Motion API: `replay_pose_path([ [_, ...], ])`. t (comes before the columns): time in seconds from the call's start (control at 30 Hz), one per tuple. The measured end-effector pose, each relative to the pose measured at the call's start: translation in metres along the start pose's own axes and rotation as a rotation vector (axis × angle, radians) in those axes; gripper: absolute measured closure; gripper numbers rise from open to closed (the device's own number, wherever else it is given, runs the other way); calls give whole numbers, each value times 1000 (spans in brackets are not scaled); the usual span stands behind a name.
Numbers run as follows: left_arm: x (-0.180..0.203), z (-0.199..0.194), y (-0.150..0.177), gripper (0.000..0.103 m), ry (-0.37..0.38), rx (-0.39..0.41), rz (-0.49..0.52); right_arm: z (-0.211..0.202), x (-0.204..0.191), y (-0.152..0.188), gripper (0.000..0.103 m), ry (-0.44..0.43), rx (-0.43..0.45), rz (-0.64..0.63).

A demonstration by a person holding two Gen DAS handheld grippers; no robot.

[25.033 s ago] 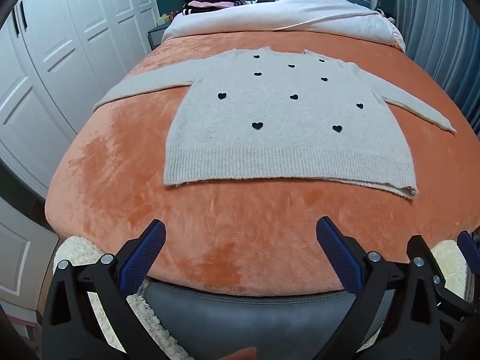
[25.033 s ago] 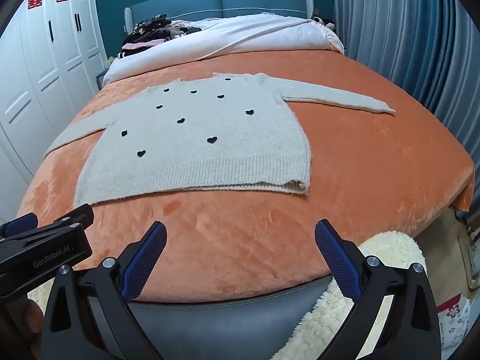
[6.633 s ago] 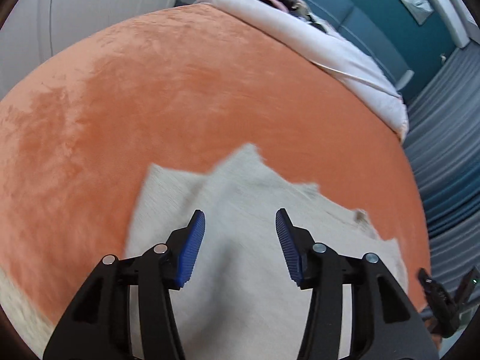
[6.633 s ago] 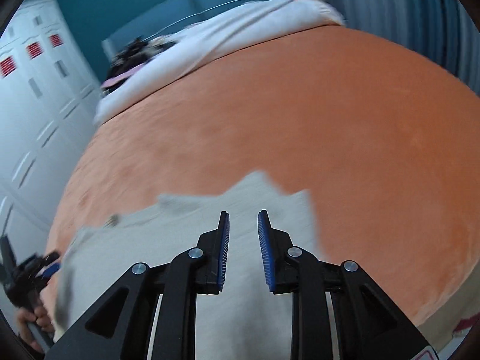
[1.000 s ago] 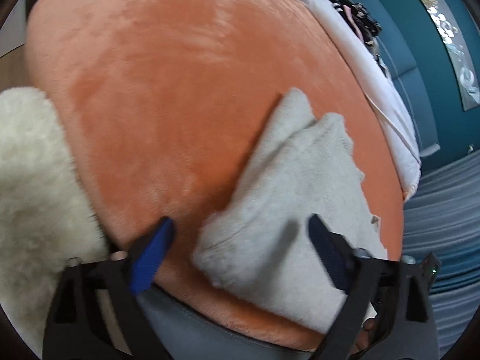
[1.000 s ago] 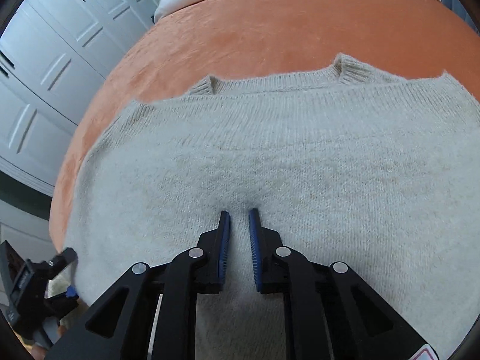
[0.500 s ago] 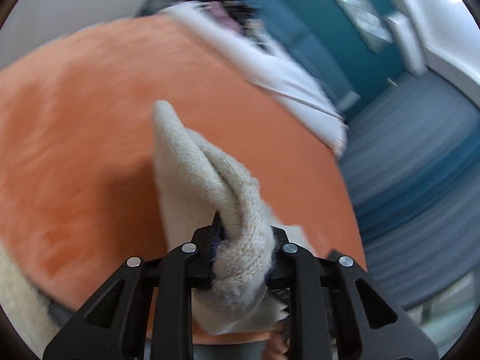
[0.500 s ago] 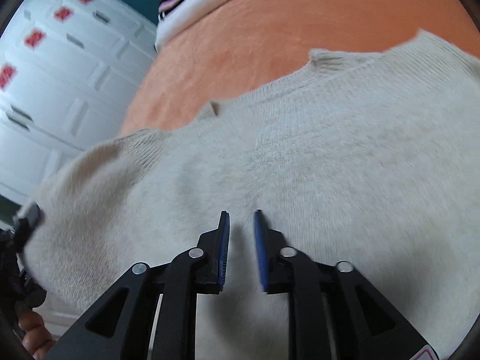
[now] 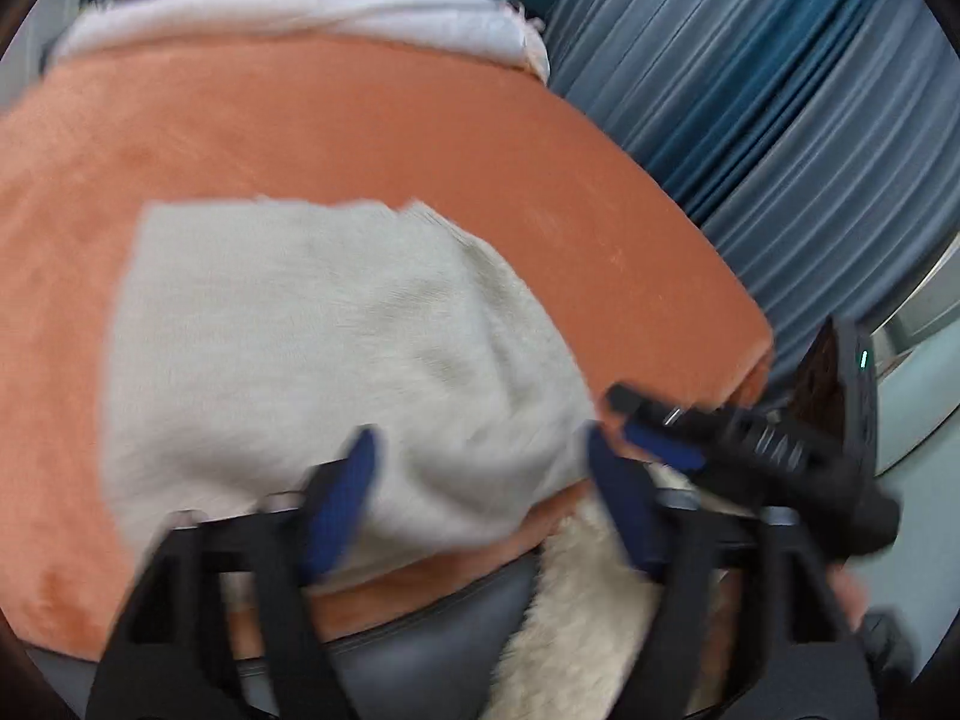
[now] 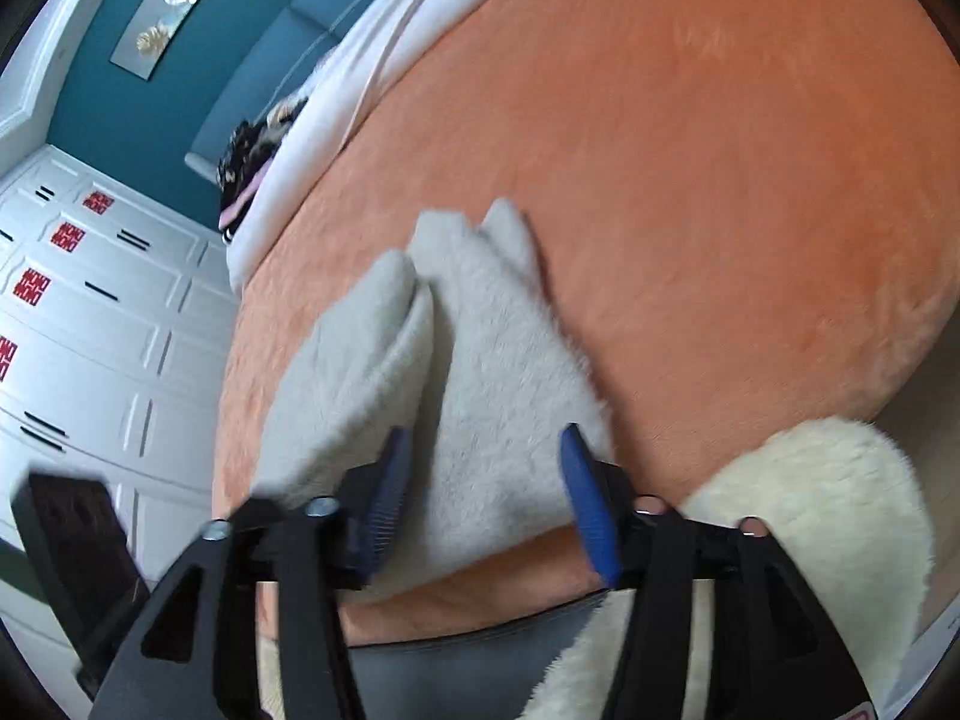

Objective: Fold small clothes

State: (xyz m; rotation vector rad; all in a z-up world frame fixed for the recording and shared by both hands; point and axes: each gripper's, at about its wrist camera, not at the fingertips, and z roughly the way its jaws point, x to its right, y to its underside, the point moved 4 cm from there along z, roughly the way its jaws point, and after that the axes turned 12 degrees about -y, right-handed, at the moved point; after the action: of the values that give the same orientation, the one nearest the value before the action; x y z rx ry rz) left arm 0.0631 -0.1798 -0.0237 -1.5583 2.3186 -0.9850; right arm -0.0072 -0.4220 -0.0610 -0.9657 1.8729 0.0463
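The beige knit sweater lies folded into a compact bundle near the front edge of the orange bed. In the right wrist view the sweater shows one thick half laid over the other, with a crease between them. My left gripper hovers over its near edge, jaws opening, the pads apart and not pressing the knit. My right gripper is also opening, and the sweater's near end lies below the gap, unpinched. The right gripper shows blurred just right of the sweater in the left wrist view.
The orange blanket covers the bed, with a white quilt and dark clothes at its head. Blue curtains hang on the right, white wardrobes on the left. A fluffy white rug and the grey bed frame lie below.
The left gripper held a raised fold of the sweater; it has let go and the fold lies down. The right gripper's jaws have spread from nearly shut. Both views have swung.
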Motion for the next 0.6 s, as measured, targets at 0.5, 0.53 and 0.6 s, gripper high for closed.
replay_pose_path([
  [0.5,-59,21,64,18,-409,-90,105,106,-82,10,82,199,-323,-312],
  [0.53,-62,16,70,41,-391,-93,85,103,-90,5,87,185,-316,-325],
  [0.6,-72,11,69,61,-359,-117,17,71,-110,-12,89,-13,-210,-325],
])
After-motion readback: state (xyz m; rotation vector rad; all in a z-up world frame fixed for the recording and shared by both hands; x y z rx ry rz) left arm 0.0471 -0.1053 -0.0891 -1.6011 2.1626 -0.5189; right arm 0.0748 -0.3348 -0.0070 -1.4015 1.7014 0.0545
